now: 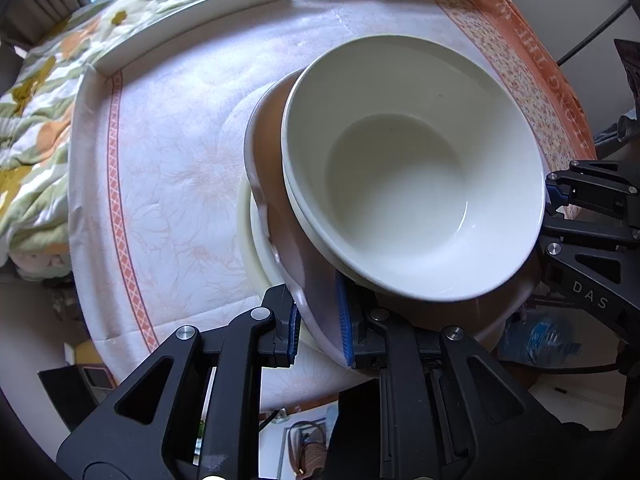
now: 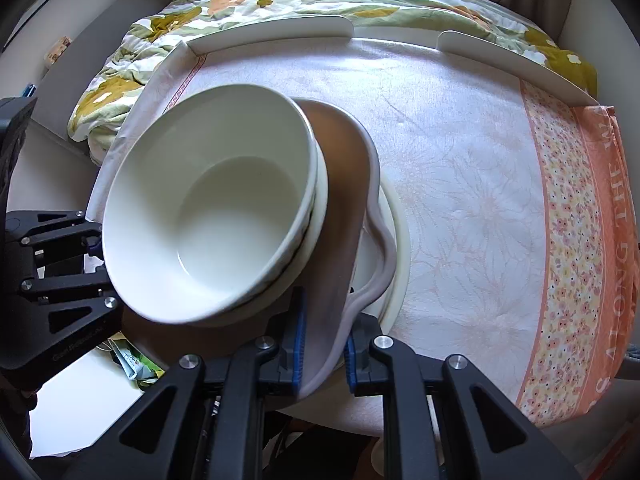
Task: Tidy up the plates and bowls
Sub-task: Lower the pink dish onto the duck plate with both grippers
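Stacked white bowls (image 1: 404, 168) sit inside a wavy-rimmed brown dish (image 1: 304, 280) above a cream plate (image 1: 256, 248) on the cloth-covered bench (image 1: 172, 184). The left tool (image 1: 318, 326) clamps the dish rim, the right tool (image 2: 325, 350) its opposite edge. Only the right view shows the cloth's full floral border (image 2: 568, 240).

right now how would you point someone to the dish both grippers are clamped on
On the cloth-covered table, find the stack of dishes at the near edge. Under the two nested white bowls sits the brown dish, above a cream plate. It alone is brown with a wavy grey rim.
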`<action>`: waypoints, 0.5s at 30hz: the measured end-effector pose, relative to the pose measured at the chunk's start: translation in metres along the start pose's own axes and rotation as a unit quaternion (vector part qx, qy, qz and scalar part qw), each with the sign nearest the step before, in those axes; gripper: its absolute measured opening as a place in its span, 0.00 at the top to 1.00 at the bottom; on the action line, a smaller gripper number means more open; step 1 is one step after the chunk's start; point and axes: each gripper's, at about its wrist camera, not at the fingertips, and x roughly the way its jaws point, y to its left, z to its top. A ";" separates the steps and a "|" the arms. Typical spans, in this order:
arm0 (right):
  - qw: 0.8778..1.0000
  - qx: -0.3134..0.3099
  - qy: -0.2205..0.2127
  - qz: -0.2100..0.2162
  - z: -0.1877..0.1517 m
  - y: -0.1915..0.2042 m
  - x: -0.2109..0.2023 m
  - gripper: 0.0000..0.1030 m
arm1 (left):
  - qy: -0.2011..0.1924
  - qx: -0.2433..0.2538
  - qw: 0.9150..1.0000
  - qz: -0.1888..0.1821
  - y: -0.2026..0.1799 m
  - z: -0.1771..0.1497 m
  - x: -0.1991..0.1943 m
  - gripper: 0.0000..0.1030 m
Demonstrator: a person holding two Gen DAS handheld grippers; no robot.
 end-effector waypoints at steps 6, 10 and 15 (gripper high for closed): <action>1.000 0.006 -0.001 0.002 -0.001 -0.002 -0.004 0.86 | -0.005 0.003 1.000 0.008 -0.001 -0.003 -0.015 0.85; 1.000 0.019 -0.012 -0.001 -0.004 -0.004 -0.015 0.86 | -0.025 0.001 1.000 0.013 0.002 -0.007 -0.034 0.85; 0.999 0.038 -0.036 -0.003 -0.014 -0.005 -0.039 0.86 | -0.053 -0.005 0.998 0.028 -0.002 -0.022 -0.064 0.85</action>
